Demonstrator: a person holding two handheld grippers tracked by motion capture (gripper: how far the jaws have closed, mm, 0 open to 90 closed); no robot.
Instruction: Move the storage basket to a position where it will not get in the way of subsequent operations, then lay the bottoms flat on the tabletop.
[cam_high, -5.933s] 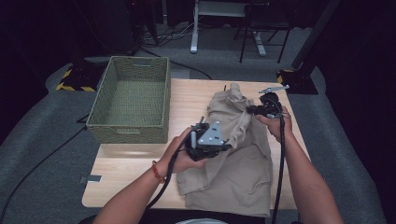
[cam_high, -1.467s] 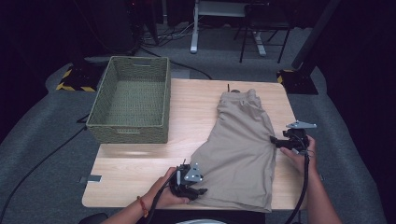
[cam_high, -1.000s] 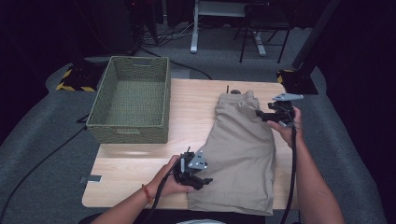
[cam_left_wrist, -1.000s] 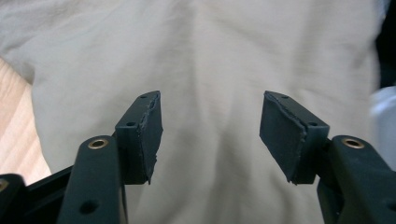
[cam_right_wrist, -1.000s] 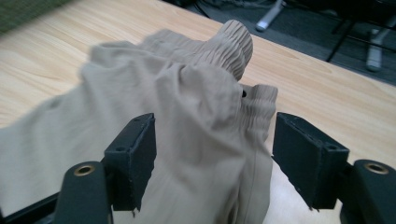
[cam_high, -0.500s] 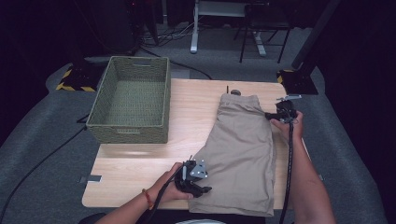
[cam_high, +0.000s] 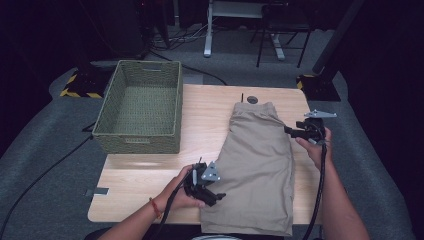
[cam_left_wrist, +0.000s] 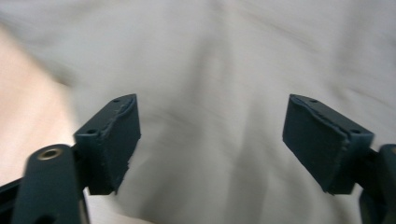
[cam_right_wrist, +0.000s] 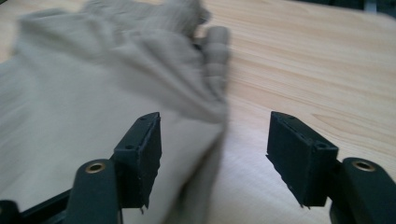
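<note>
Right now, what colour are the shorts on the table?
Plain khaki beige shorts, clearest in the high view.

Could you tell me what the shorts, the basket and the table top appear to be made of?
Shorts: matte khaki woven cloth, probably cotton; soft creases.
Basket: green woven fibre or cord; visible mesh weave.
Table top: light wood or wood-look laminate; grain lines, smooth satin finish.

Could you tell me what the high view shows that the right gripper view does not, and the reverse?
High view alone: the green woven basket, the left hand-held gripper by the shorts' lower left hem, the whole table, the person's forearms. Right gripper view alone: a close look at the right hand-held gripper with its jaws apart, astride the shorts' edge. Both: the khaki shorts lying on the wooden tabletop.
</note>
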